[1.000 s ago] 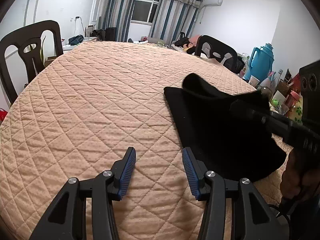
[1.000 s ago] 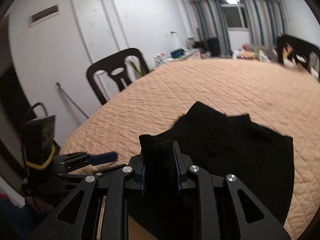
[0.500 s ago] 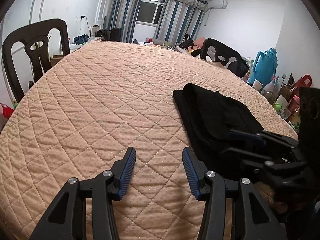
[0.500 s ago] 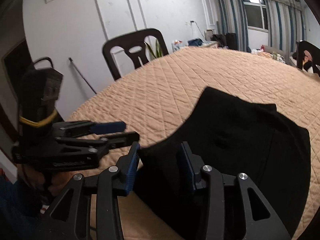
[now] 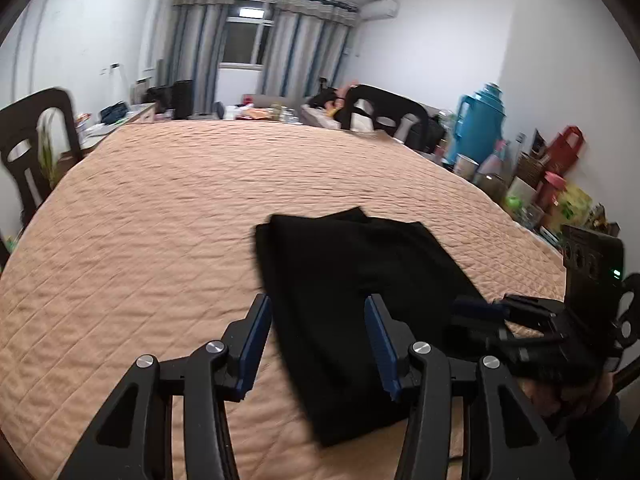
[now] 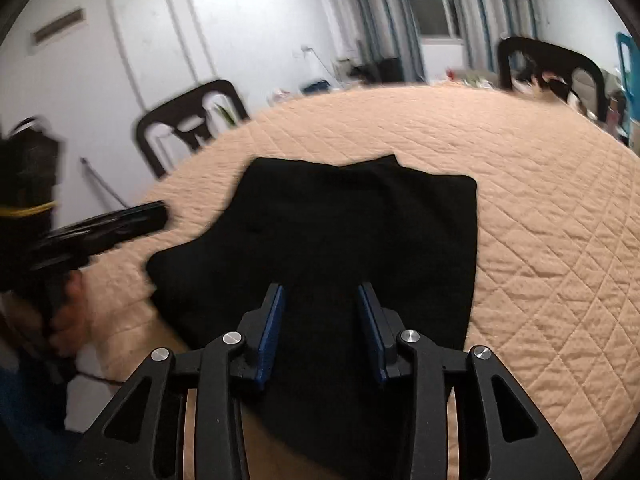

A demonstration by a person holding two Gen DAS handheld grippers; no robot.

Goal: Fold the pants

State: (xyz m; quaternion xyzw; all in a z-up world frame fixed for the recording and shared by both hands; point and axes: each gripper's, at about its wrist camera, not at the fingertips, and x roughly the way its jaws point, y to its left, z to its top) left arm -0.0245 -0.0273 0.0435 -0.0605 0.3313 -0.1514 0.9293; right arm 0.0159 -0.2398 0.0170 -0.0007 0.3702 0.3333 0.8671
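The right gripper (image 6: pixel 320 328) has released the black pants (image 6: pixel 340 248); its empty jaws are closing. The left gripper (image 5: pixel 316 340) stands apart, empty, above the quilted table (image 5: pixel 160 220).

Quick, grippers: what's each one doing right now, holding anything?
Left gripper: open, holding nothing.
Right gripper: jaws closing, pads apart, clear of the black pants lying below.

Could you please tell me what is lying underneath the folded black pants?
The black pants lie flat on the peach quilted cover. It shows all around them; whatever lies under the fabric itself is covered.
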